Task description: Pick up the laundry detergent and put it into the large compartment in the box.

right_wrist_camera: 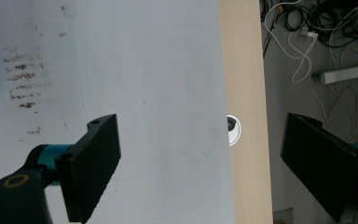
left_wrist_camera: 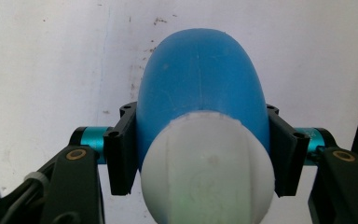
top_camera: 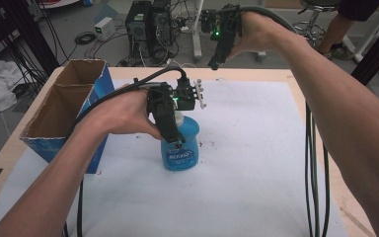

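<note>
While the left gripper clamps the blue bottle from above, the right gripper hangs raised at one o'clock, jaws spread and empty.

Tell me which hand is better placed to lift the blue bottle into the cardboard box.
Left. The left gripper is already shut on the blue bottle, and the cardboard box sits right beside that hand. The right gripper is open with nothing between its pads, raised over the table's far edge.
</note>
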The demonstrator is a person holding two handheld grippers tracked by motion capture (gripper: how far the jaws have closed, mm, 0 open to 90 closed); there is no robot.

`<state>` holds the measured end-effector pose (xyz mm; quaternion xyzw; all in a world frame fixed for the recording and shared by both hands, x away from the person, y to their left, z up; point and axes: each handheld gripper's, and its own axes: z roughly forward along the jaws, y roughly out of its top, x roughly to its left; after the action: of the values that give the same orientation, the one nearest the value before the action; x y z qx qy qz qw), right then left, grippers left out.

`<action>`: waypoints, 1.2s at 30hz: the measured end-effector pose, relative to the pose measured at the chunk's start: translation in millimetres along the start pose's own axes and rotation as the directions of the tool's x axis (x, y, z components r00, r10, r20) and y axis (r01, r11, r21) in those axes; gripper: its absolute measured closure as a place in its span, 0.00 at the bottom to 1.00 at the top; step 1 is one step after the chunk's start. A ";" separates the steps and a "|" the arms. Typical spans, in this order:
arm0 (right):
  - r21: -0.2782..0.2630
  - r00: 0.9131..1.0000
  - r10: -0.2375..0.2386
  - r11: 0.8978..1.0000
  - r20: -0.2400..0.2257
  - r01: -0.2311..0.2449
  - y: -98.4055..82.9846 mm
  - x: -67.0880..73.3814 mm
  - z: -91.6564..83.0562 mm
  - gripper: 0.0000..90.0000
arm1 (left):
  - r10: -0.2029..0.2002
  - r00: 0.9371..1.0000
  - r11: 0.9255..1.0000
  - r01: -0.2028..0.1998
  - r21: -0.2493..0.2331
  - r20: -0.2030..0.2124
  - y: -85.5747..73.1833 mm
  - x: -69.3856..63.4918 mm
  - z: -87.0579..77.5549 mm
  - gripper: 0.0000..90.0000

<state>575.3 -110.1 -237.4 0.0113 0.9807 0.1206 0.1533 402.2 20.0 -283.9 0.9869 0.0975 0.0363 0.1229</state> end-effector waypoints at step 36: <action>-0.002 1.000 0.008 1.000 0.019 -0.008 -5.2 3.1 -12.9 0.13 | -0.145 0.984 0.989 0.144 -0.017 -0.108 14.1 22.4 -166.8 0.42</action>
<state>568.5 -118.0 -227.6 0.0161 0.9790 0.1221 0.1622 410.8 50.5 -117.9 0.9733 0.1754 0.0813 0.1240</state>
